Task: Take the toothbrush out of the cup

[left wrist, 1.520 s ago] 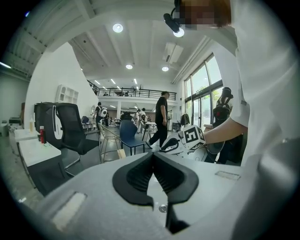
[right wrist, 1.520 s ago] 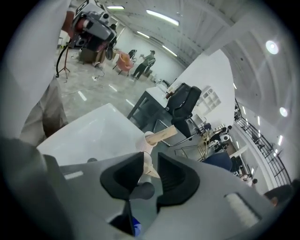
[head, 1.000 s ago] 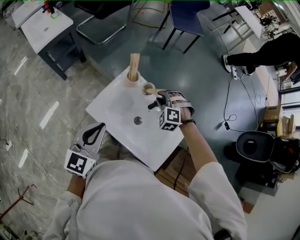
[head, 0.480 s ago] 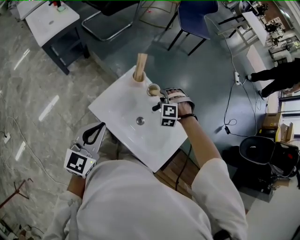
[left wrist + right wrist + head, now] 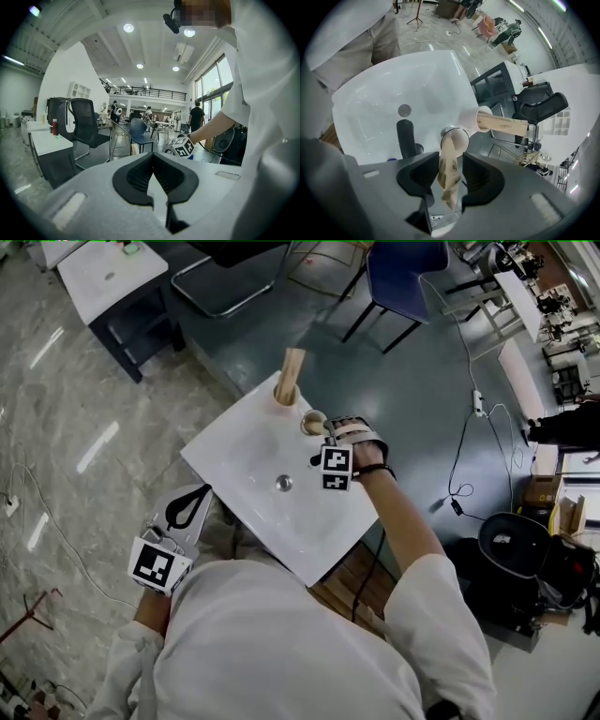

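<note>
Your right tongs [image 5: 449, 158] have just been opening; wrapped toothbrush [image 5: 447, 176] loose between them, in its cup [image 5: 463, 139]; left tongs [image 5: 152, 159] closed, empty.

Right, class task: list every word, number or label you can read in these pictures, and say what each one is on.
Nothing can be read outright.
Toothbrush wrapper, between the right tool's jaws, which have just been opening: dark print, too blurred to read.
Square markers on each tool's cube: black-and-white patterns, no letters.
Red bottle on the desk: any label is too small.
</note>
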`<state>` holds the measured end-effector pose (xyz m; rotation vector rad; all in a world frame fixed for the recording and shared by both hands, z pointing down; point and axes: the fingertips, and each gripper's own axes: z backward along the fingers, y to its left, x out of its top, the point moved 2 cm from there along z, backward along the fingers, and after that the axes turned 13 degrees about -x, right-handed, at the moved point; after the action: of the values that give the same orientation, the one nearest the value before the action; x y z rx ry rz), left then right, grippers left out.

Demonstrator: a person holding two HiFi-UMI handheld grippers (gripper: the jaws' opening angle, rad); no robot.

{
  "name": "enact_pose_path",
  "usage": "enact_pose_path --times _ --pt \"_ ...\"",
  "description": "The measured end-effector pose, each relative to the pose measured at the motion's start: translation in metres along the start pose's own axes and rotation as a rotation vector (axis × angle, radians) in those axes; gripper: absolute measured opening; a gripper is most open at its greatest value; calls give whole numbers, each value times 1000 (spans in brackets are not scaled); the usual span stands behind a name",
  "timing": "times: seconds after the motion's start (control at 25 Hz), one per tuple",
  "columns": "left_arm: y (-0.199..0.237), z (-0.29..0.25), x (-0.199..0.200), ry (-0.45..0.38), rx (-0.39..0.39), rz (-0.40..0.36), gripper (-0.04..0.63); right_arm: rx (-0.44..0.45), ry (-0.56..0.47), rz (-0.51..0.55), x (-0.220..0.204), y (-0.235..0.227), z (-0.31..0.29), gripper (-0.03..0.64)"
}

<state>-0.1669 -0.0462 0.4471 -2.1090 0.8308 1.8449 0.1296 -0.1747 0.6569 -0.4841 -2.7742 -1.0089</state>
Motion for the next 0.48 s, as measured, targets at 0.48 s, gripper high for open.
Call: enact_pose_path --times 0.48 --pt "9 5 -9 8 33 37 7 41 10 55 -5 10 -24 163"
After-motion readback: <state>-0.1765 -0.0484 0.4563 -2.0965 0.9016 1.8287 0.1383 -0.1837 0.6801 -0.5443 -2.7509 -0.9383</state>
